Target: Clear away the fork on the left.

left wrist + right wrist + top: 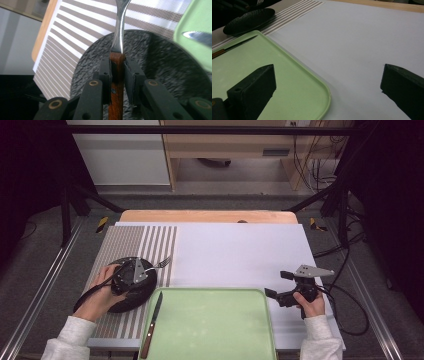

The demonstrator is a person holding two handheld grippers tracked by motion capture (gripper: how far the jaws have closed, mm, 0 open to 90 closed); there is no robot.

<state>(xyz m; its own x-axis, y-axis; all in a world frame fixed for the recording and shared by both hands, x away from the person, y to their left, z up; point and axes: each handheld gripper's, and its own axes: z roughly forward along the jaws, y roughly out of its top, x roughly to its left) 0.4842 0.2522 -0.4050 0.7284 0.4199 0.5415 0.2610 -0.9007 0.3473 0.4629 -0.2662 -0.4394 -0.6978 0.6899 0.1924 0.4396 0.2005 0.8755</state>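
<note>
Fork [119,37] pinched by its wooden handle in the left gripper [117,72] above the black plate [160,65], right gripper [327,87] spread idle beside the green tray [287,82]; narrow hold, could swivel or slip.

Knife [151,324] on tray [210,320], right of plate [127,300]

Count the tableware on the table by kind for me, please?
Forks: 1, fork, held in the left gripper
Knives: 1, knife
Plates: 1, black plate
Trays: 1, green tray
Placemats: 1, striped placemat
Total: 5
</note>
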